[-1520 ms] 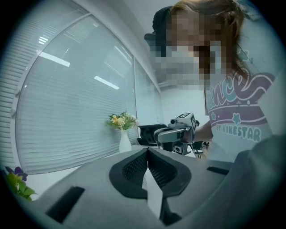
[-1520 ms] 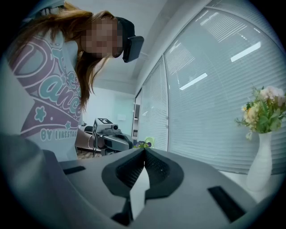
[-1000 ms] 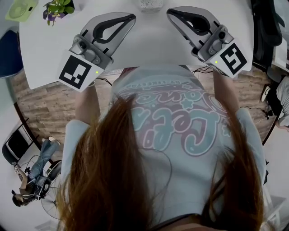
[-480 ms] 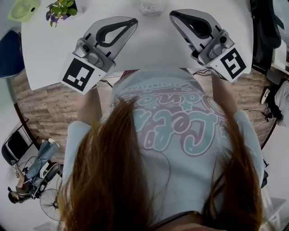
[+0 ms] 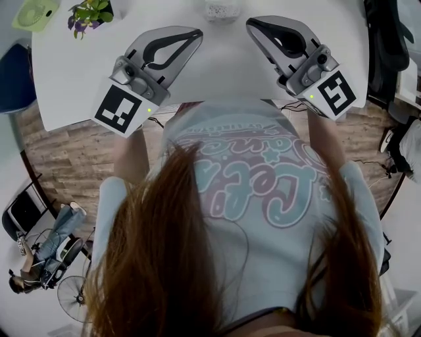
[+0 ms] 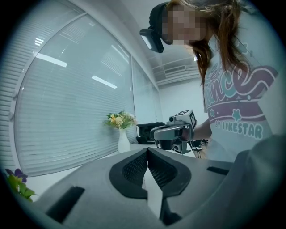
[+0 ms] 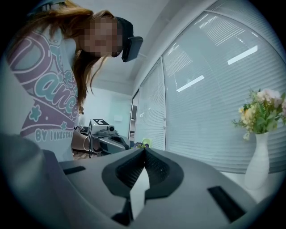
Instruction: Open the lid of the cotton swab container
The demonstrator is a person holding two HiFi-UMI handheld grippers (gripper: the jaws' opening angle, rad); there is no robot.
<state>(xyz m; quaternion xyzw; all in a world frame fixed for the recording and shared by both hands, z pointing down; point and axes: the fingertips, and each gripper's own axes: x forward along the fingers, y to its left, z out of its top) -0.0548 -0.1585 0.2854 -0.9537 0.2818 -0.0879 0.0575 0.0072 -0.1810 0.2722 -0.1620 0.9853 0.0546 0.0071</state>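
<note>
1. Cotton swab container [image 5: 220, 10] is seen at the top edge of the head view, standing on the white table [image 5: 217, 66]. It is partly cut off by the frame, and its lid cannot be made out.
2. It is placed beyond and between the tips of the two grippers, and is touched by neither.
3. The left gripper [image 5: 197, 31] is held over the table at the left. Its jaws are pressed together tip to tip, with nothing between them, as shown in the left gripper view.
4. The right gripper [image 5: 248, 21] is held at the right, its jaws likewise closed and empty.
5. Both grippers are angled inward toward each other, and each is seen in the other's view.
6. A potted plant [image 5: 89, 12] with purple flowers is set at the table's far left corner, with a pale green object [image 5: 29, 13] just beyond it.
7. A white vase of flowers [image 7: 259, 156] is shown in front of slatted window blinds [image 7: 214, 89] in the right gripper view.
</note>
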